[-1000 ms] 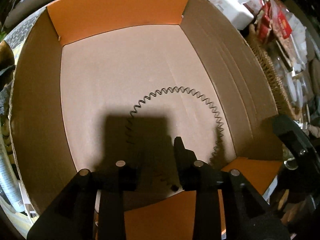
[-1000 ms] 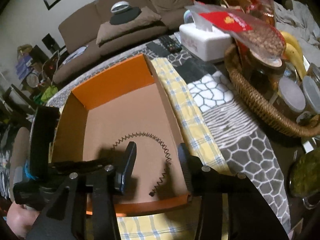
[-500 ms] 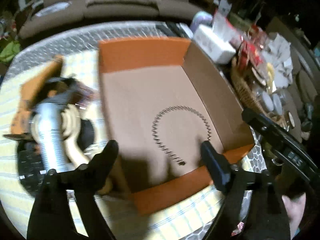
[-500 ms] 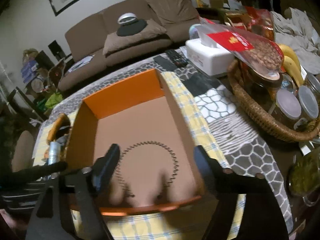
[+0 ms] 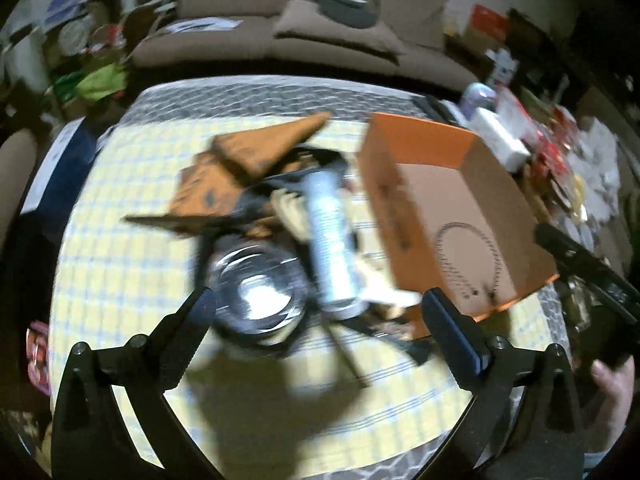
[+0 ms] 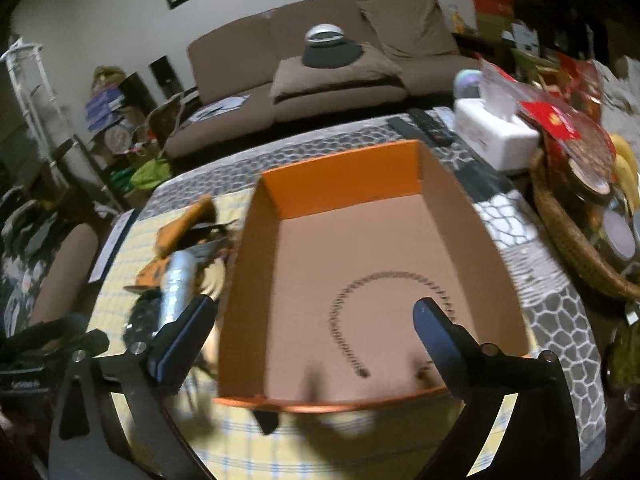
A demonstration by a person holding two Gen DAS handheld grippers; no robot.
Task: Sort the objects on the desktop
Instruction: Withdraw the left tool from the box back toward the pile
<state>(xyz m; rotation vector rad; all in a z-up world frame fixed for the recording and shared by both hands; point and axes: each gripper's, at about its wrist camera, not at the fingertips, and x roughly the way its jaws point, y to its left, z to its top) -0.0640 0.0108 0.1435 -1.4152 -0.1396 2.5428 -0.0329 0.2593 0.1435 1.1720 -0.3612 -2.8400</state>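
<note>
Two grippers show, each with its jaws spread wide after just opening, and nothing sits between either pair. The left gripper point(image 5: 318, 304) hangs at the lower middle of its view over a blurred heap on the yellow checked tablecloth point(image 5: 120, 264). Just past its fingers lies one clear glass bowl point(image 5: 256, 300), and beside that, one silvery cylinder point(image 5: 332, 240), perhaps a can or tube, though the blur hides any label. Behind them at centre left are crumpled orange cardboard pieces point(image 5: 240, 176); their count cannot be told. At the right of that view stands one open cardboard box point(image 5: 496, 216), orange on its outer walls, with dark print on its near side too smeared to read. One black coiled spring point(image 5: 468, 248) lies curved on the box floor. The other gripper's black arm and a hand point(image 5: 612, 380) appear at the lower right edge.

The right gripper point(image 6: 316, 308) is at the lower middle of its own view, its fingers framing the box's near wall. The spring curls in an open loop on the box floor, right of centre, touching nothing else. At the right edge sit one wicker basket point(image 6: 568, 232) holding several lidded jars and bananas, one white tissue box point(image 6: 496, 136), and one red packet point(image 6: 556, 116) with a small yellow mark, unreadable. Two dark remote controls point(image 6: 424, 126) lie on the tabletop behind the box. Beyond is one brown sofa point(image 6: 320, 56).
</note>
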